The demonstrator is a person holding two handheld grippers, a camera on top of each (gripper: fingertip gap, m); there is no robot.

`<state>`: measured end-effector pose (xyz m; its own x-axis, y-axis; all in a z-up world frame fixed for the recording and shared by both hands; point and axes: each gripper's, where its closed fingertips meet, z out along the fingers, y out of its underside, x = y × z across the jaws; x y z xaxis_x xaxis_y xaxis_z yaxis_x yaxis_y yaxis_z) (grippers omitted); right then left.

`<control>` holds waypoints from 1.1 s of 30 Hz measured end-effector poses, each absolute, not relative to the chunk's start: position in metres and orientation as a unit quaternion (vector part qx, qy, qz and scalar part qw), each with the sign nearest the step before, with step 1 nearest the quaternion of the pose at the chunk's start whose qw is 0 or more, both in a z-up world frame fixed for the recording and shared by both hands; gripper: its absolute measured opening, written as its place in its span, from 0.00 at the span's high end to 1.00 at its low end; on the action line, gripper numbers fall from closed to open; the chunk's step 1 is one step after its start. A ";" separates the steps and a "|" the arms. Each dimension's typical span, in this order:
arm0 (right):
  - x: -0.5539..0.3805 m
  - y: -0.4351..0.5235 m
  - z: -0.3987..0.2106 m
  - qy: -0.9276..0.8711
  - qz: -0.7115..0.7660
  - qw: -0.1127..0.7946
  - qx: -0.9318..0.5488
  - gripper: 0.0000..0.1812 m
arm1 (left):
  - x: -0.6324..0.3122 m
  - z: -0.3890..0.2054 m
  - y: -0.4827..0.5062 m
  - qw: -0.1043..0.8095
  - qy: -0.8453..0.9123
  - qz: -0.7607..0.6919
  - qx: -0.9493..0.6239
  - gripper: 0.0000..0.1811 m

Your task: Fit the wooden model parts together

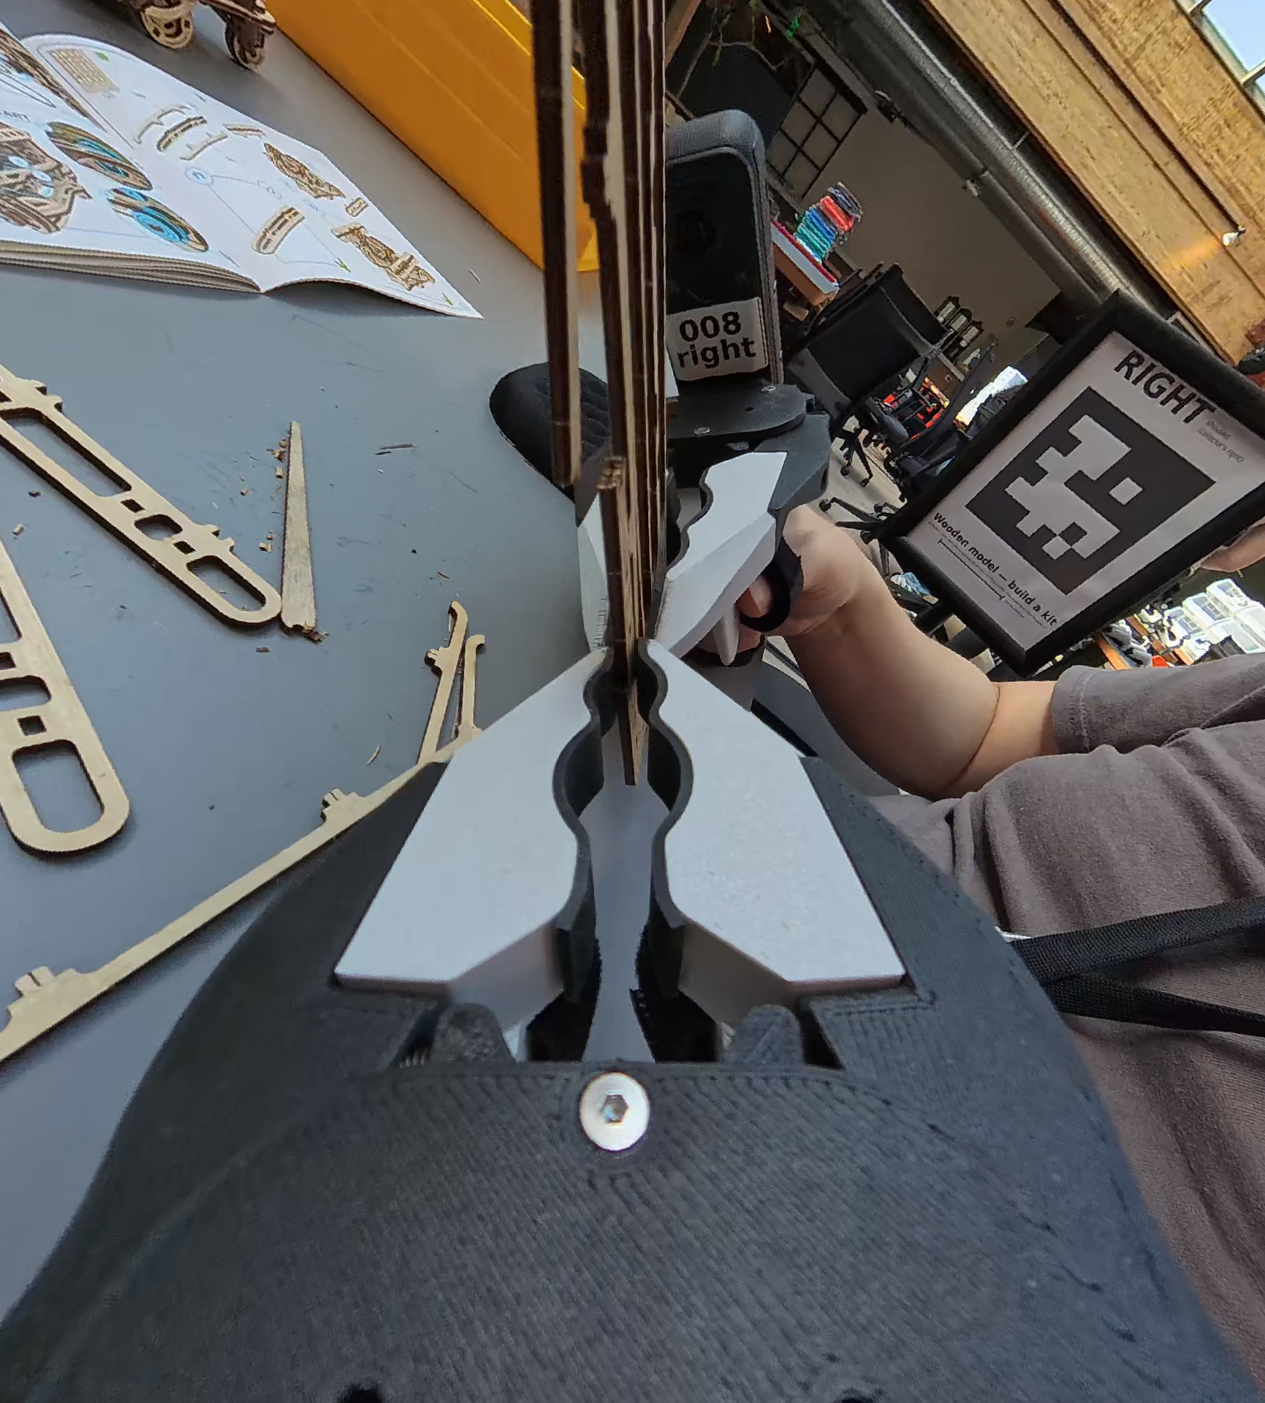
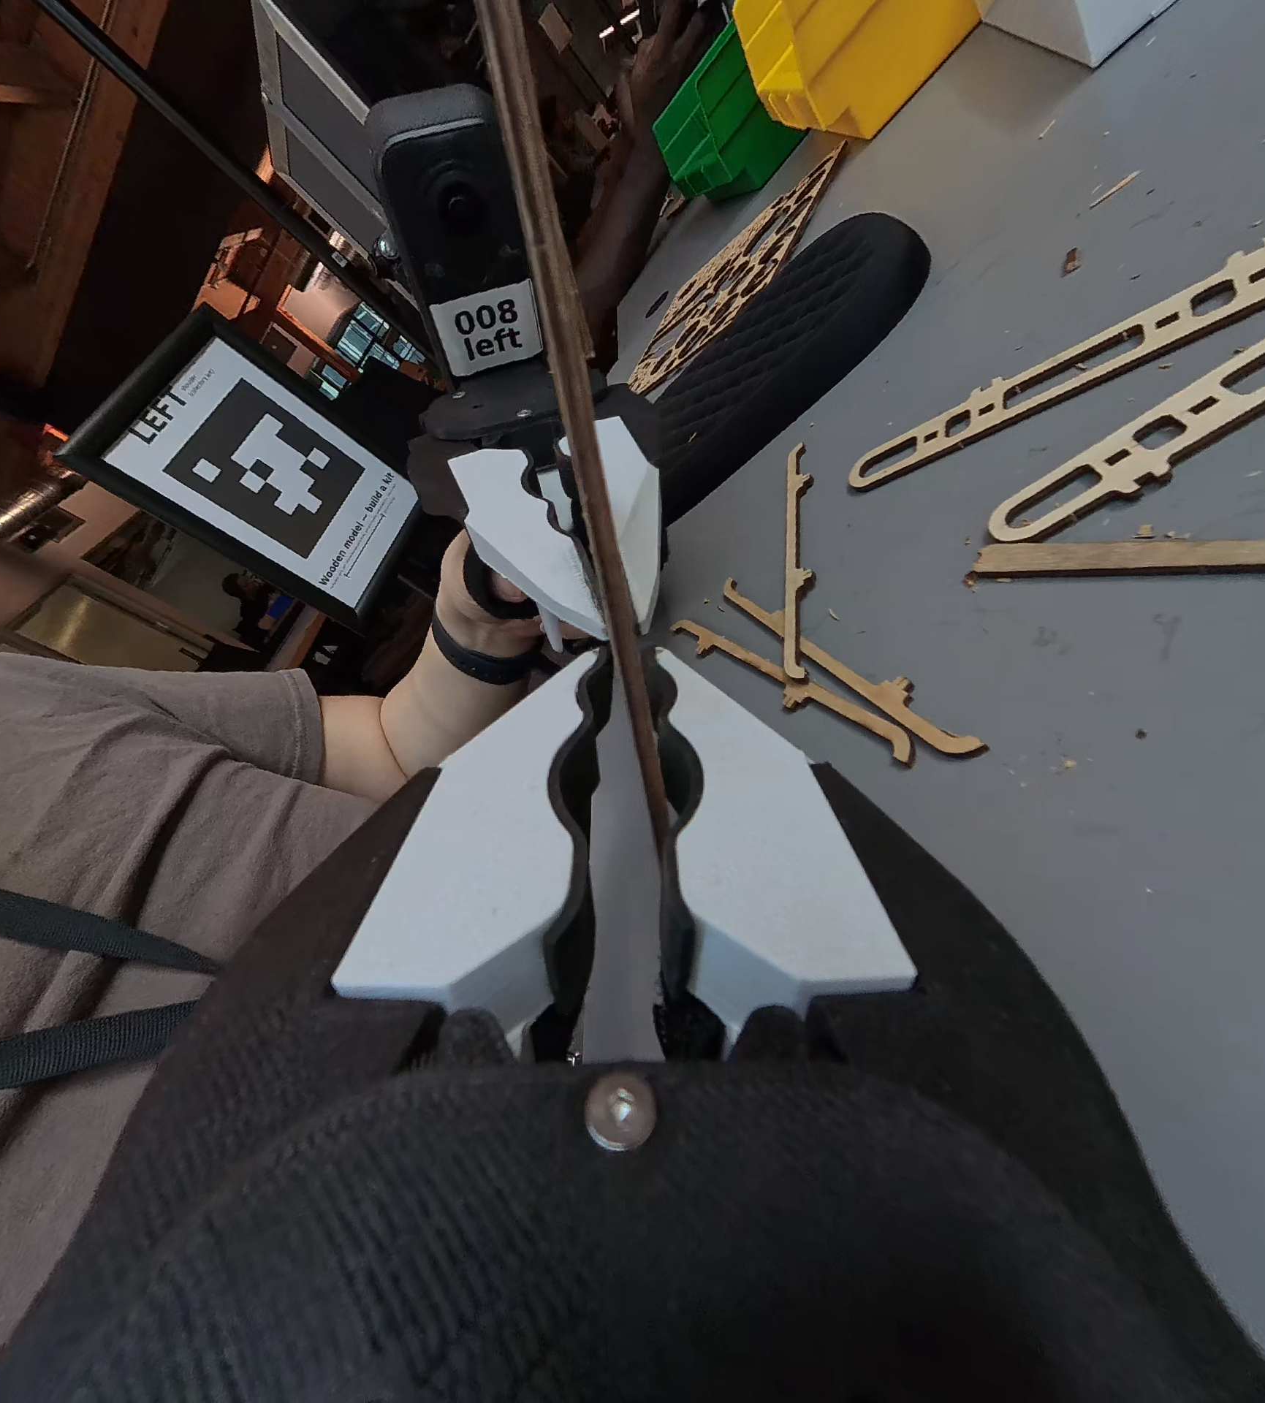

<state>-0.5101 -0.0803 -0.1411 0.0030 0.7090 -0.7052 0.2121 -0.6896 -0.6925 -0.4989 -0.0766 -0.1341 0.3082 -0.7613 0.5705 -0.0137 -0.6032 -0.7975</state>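
Observation:
My left gripper (image 1: 623, 659) is shut on the edge of a layered wooden model part (image 1: 629, 304) that stands up edge-on in the left wrist view, above the grey table (image 1: 234, 379). My right gripper (image 2: 627, 662) is shut on a thin wooden sheet (image 2: 561, 326), seen edge-on as a dark line. The two grippers face each other closely over the table's edge: the right gripper shows in the left wrist view (image 1: 712, 547), the left gripper in the right wrist view (image 2: 583, 531). The held pieces meet between them; how they join is hidden.
Loose slotted wooden strips (image 1: 105, 471) (image 2: 1115, 395), thin hooked pieces (image 2: 826, 683) and a cut-out sheet (image 2: 735, 266) lie on the table. An open instruction booklet (image 1: 158, 182), yellow (image 2: 857, 61) and green (image 2: 720, 129) bins stand farther back. Framed marker signs (image 1: 1085, 493) (image 2: 257, 471) stand beside the person. My two grippers' fingertips are within a few centimetres of each other.

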 end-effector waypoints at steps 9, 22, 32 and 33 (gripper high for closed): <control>-0.509 -0.086 -0.137 -0.340 0.635 0.197 -0.665 1.00 | -0.499 -0.135 -0.083 0.354 0.268 -0.521 -0.729 0.99; -0.509 -0.089 -0.136 -0.348 0.637 0.198 -0.659 1.00 | -0.511 -0.116 -0.070 0.406 0.241 -0.519 -0.712 0.95; -0.510 -0.093 -0.137 -0.360 0.634 0.196 -0.656 1.00 | -0.511 -0.107 -0.065 0.406 0.233 -0.556 -0.687 0.98; -0.510 -0.093 -0.138 -0.363 0.631 0.196 -0.657 1.00 | -0.511 -0.106 -0.065 0.405 0.227 -0.563 -0.684 0.98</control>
<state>-0.5103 -0.0934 -0.1376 -0.0609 0.7244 -0.6866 0.2303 -0.6591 -0.7159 -0.5110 -0.0652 -0.1061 0.2627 -0.7666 0.5860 0.1446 -0.5691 -0.8094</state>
